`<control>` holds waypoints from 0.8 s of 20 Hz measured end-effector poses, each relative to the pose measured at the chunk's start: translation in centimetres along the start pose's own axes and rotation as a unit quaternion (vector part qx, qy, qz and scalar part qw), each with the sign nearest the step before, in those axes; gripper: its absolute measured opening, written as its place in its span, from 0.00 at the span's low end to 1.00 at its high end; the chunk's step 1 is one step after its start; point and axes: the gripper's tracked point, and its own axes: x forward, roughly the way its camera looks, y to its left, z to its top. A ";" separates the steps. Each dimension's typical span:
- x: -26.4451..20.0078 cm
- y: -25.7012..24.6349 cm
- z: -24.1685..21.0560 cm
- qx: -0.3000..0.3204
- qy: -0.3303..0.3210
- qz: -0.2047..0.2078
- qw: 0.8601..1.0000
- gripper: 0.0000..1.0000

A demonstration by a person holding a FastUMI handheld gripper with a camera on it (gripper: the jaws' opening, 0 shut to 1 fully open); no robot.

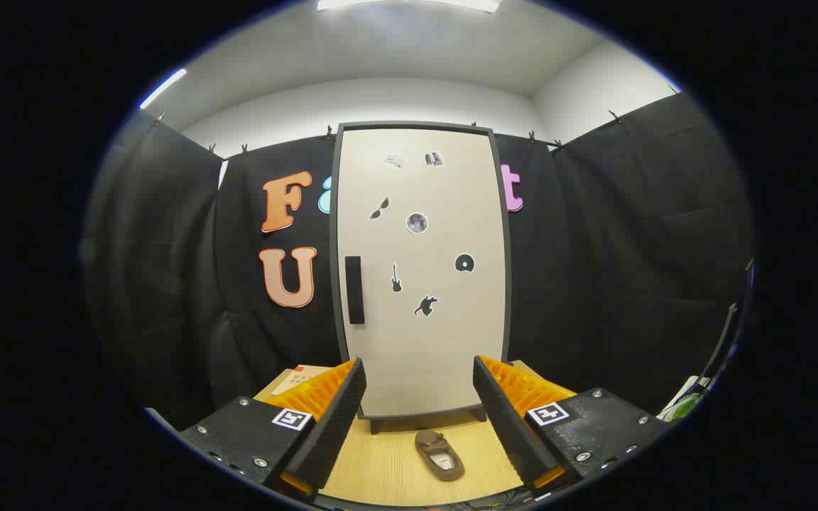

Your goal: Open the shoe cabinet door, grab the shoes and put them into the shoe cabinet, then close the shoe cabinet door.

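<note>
Brown and low, the single shoe (440, 455) lies on the wooden tabletop (380, 461) between my fingers and a little ahead of them, just in front of the shoe cabinet (420, 341), which stands upright on short dark feet at the far side of the table. Its pale door (444, 355) is closed, dotted with small dark stickers (417, 223), with a black vertical handle (354, 289) near its left edge. My gripper (419, 419) is spread wide and holds nothing, and an orange-and-white box (300, 377) sits beyond my left finger.
</note>
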 end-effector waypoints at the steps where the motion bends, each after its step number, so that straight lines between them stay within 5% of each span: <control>1: 0.1 0.0 0.3 -0.002 -0.002 0.001 1.000 0.95; 16: 1.8 -0.2 0.6 -0.013 -0.003 0.007 1.000 0.95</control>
